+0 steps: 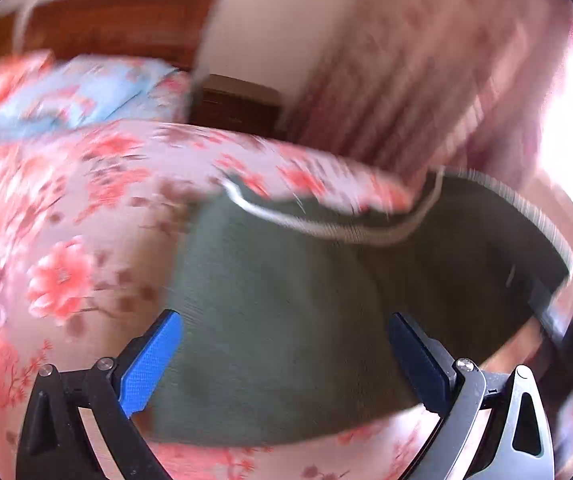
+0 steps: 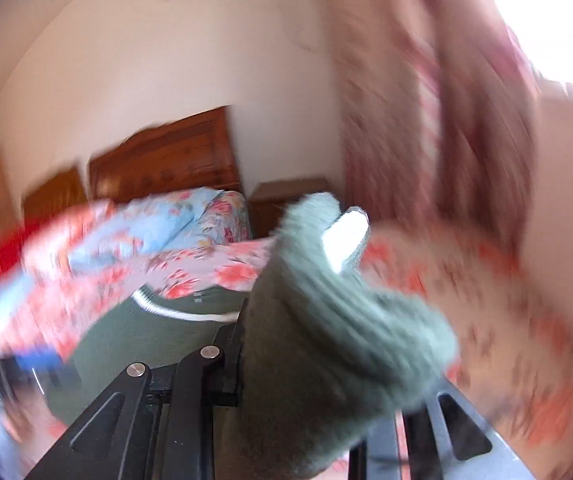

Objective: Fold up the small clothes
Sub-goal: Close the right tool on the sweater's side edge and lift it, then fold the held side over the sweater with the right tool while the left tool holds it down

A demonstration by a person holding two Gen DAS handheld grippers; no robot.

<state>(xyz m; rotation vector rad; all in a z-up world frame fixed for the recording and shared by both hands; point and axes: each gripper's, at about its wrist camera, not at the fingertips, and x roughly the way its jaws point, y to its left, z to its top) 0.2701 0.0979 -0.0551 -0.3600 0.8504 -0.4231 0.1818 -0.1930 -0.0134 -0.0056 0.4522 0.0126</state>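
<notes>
One green garment lies on the floral bedspread between the left gripper's wide-open blue pads. The right gripper is clamped on a bunched fold that blocks its view. Ahead stand one wooden headboard, one nightstand and a curtain.

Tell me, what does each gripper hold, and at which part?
The right gripper holds the green garment by a bunched edge. The left gripper is open around the cloth, holding nothing.

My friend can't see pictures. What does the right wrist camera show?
A bunched green garment is clamped in the right hand-held gripper, filling the middle of the blurry view. Behind it lie a flowery bedspread and a wooden headboard.
</notes>
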